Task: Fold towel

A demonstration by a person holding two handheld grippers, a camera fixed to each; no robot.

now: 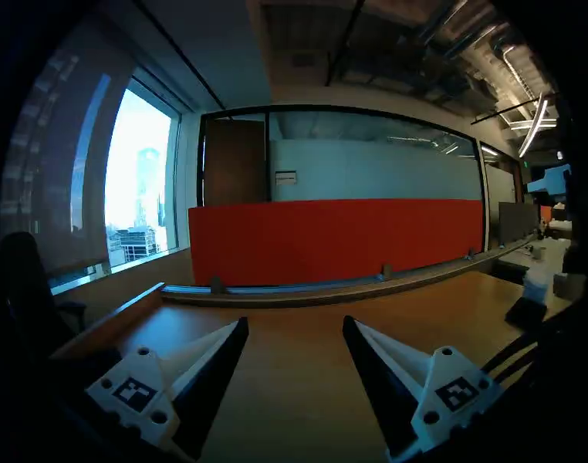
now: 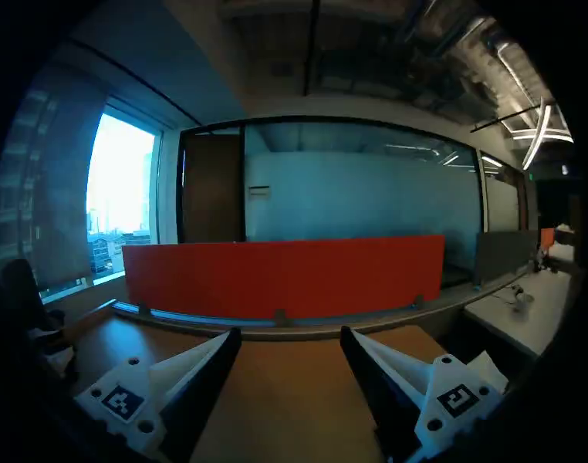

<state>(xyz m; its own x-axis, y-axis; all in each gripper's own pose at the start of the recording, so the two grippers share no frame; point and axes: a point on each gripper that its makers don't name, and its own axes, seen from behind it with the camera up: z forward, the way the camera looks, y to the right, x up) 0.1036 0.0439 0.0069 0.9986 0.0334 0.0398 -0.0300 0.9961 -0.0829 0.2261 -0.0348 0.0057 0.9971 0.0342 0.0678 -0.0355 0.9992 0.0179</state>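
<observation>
In the left gripper view my left gripper (image 1: 295,320) is open, held level above a bare wooden desk (image 1: 309,370), with nothing between its two dark fingers. In the right gripper view my right gripper (image 2: 290,332) is likewise open over the same wooden desk (image 2: 294,401), its fingers wide apart and holding nothing. A bit of white cloth or paper (image 2: 487,366) peeks out at the right edge, behind the right finger; I cannot tell whether it is the towel.
A red partition (image 1: 332,239) runs along the desk's far edge. A dark chair (image 1: 28,285) stands at the left by the window. A white bottle (image 1: 535,279) and a dark object (image 1: 525,312) sit at the right. A second white desk (image 2: 525,309) lies farther right.
</observation>
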